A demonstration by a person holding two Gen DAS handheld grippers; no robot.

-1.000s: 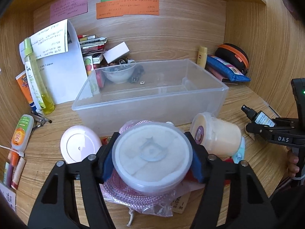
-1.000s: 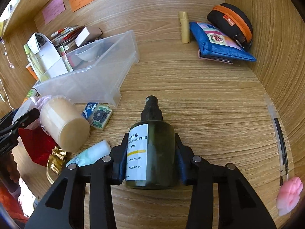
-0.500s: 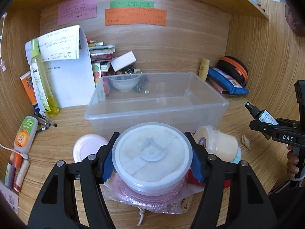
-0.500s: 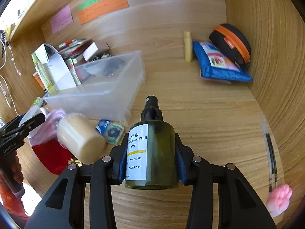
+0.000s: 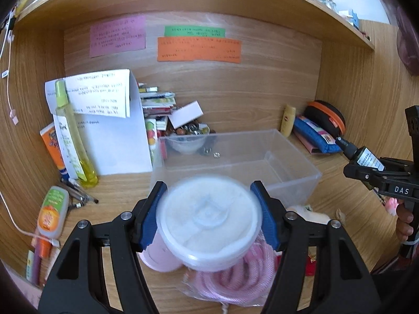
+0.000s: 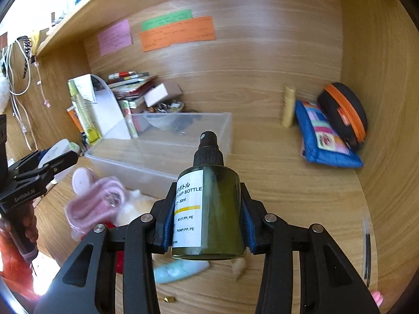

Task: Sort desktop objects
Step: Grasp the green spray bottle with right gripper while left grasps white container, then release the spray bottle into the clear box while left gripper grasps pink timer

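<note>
I had the round white tub (image 5: 208, 222) clamped lid-up above the desk, short of the clear bin (image 5: 235, 162). My green spray bottle (image 6: 209, 209) was gripped upright, label facing left, also off the desk.

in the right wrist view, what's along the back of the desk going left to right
curved white paper sheet → clear plastic storage box → small yellow tube standing upright → blue patchwork fabric pouch → black round case with orange zip

Black gripper (image 5: 208, 217) frames; blue pads (image 5: 150, 222); silver screws; "DAS" lettering.
</note>
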